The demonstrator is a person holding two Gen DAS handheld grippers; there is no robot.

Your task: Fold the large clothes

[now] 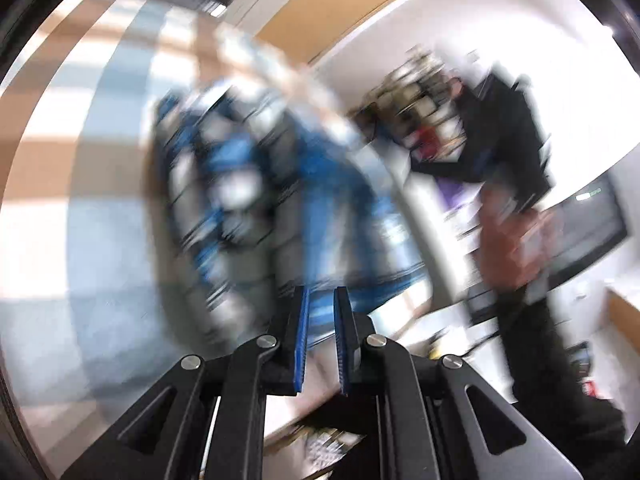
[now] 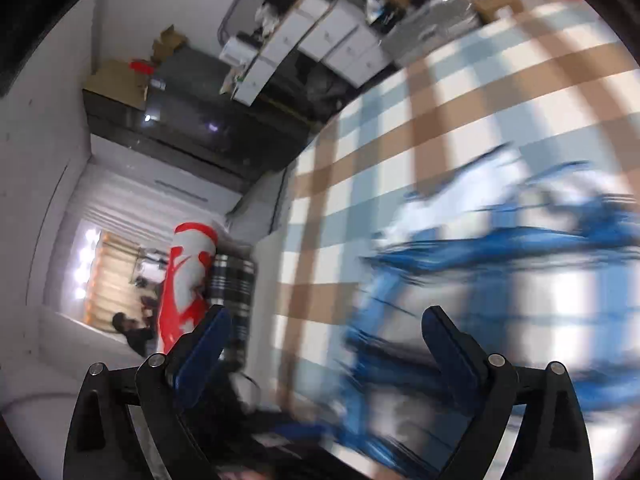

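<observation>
Left wrist view: the left tool (image 1: 322,320) stands nearest, its blue pads (image 1: 301,344) drawn close with a narrow gap between them; blue-and-white cloth shows in that gap, but blur hides whether it is pinched, so the grip cannot be told. Just beyond lies the shirt (image 1: 256,184), a blue-and-white plaid garment bunched on a checked cloth (image 1: 52,216) that covers the worktop. Farther right a person in dark clothes (image 1: 516,208) is in view.

Right wrist view: the right tool (image 2: 324,340) is spread wide with nothing between its fingers. The shirt (image 2: 500,280) lies ahead and to the right, near but not touching, on the checked cloth (image 2: 460,92). Far left stands a red-and-white roll (image 2: 188,280).

Judged handling: light, limp, prone to sagging and slipping; best taken at a hem or seam corner, though blur hides which edge is which.
</observation>
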